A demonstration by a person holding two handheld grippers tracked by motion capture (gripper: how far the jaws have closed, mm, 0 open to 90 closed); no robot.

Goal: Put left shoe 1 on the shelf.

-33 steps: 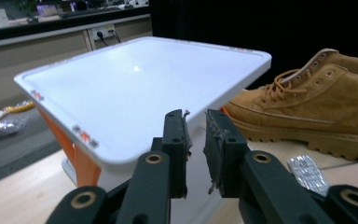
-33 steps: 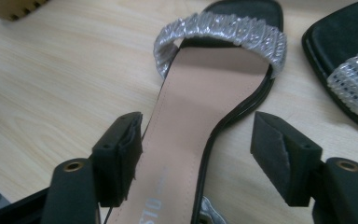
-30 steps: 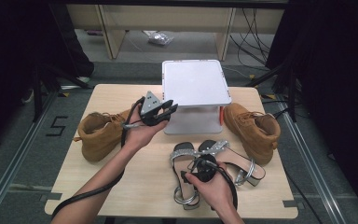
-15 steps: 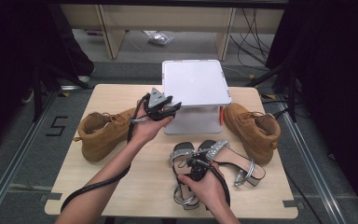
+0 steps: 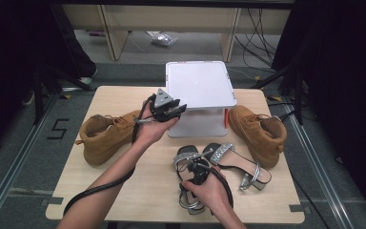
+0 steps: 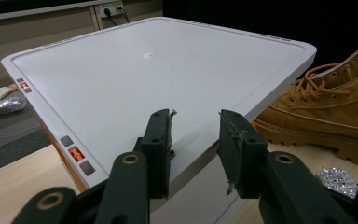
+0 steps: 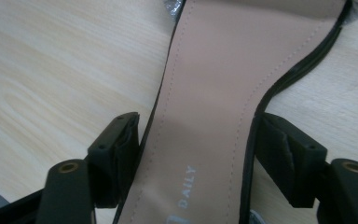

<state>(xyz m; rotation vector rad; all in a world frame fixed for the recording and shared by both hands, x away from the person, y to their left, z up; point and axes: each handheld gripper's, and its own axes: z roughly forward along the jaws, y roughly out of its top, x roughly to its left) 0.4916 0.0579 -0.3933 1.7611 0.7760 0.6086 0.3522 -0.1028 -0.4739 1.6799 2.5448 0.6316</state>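
**Sandal grip looks slippery**

Centre-left in the high view, the left gripper hovers at the white box edge. Its fingers have just been closing and stand half apart with nothing between them; a dip would clip that lid. Lower centre, the right gripper straddles the sandal, which lies on the counter. Its fingers hug both sole edges, though I can't tell if they squeeze. With those thin edges, the sandal could twist free.

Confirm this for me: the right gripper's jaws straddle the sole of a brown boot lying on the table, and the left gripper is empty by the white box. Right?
Not quite. The right gripper straddles a sandal, not a boot: the right gripper view shows its flat pinkish insole between the jaws. The left gripper is indeed empty by the white box.
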